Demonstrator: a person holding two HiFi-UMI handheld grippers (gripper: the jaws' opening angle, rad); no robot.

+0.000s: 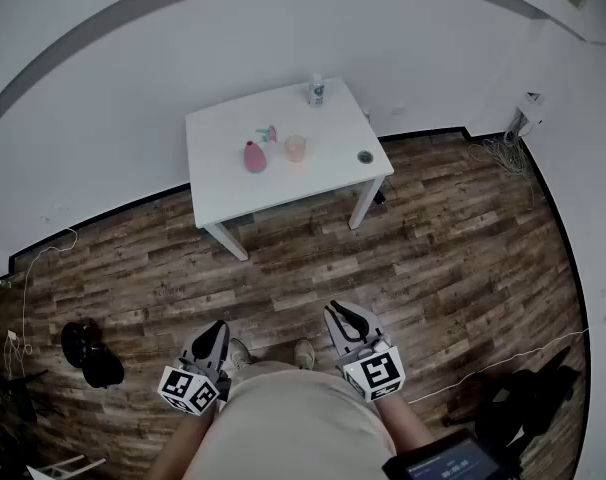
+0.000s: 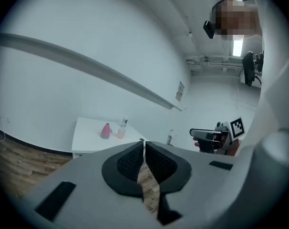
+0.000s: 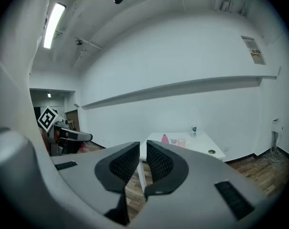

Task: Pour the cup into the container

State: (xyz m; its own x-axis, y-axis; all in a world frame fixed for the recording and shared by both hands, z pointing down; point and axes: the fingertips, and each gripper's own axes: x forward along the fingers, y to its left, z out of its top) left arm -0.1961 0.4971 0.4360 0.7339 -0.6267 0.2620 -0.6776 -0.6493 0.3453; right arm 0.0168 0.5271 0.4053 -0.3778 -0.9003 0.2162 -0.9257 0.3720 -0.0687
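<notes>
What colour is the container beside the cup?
The bulbous container is pink; clearest in head view.

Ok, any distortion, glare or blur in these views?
Head view: strong fisheye curves the floor at its edge; the table is small but sharp. Left gripper view: dark rounded corners, dim overall. Right gripper view: the ceiling light glares at upper left.

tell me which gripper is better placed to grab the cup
Right, marginally: the translucent peach cup stands right of the pink vase-shaped container, on the right gripper's side. It and the left gripper are shut, empty, far from the white table.
</notes>
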